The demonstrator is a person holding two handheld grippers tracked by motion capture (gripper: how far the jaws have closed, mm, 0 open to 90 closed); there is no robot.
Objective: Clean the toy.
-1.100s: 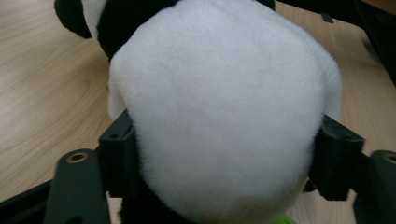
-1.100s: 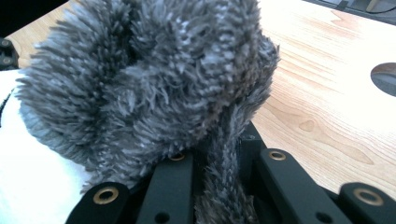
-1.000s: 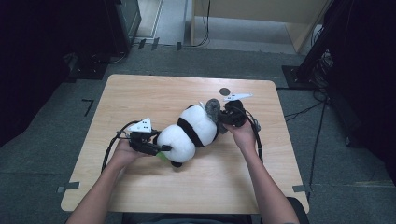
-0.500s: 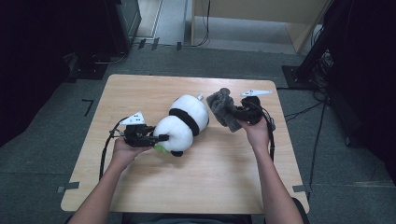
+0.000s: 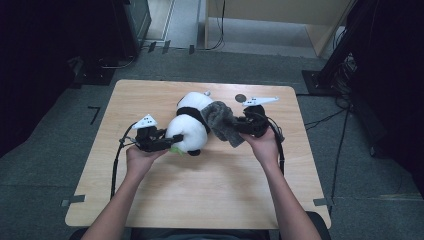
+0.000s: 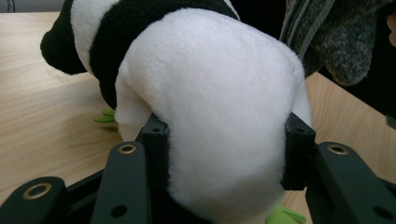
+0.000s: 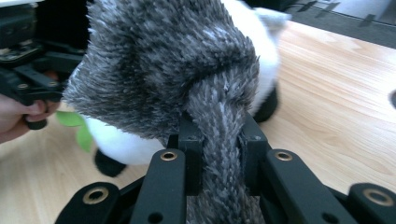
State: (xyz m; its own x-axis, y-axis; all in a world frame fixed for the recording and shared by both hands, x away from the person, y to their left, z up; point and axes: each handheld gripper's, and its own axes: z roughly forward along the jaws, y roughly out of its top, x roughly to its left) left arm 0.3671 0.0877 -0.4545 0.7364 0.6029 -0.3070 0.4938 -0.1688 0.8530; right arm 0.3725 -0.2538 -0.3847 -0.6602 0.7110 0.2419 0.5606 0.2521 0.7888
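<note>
Plush white-and-black fabric forms the panda toy (image 5: 189, 127), which lies on the wooden table (image 5: 210, 195) between the two grippers. The left gripper (image 5: 171, 142) clamps the toy's white rear end: in the left gripper view both pads press into the rounded white body (image 6: 210, 107), which bulges out between and above the jaws. These jaws have just been closing and then eased slightly, with the toy between them throughout. A green leaf piece (image 6: 105, 115) of the toy sits just below the body, close to the left jaw. The toy's black band and head extend ahead of the jaws, away from the left hand (image 5: 141, 159).

Directly ahead of the right gripper (image 5: 235, 126) hangs the grey fuzzy cloth (image 5: 222, 127). In the right gripper view a gathered fold of this cloth (image 7: 219, 126) is pinched tightly between both pads, and the rest of the cloth spreads above and to the left of the jaws. The cloth is raised off the table and rests against the front part of the toy, on the side nearest the right gripper. The right hand (image 5: 265, 147) holds this gripper just behind the cloth.

A small dark round spot (image 5: 240, 98) sits on the table beyond the right gripper, apart from the cloth.
</note>
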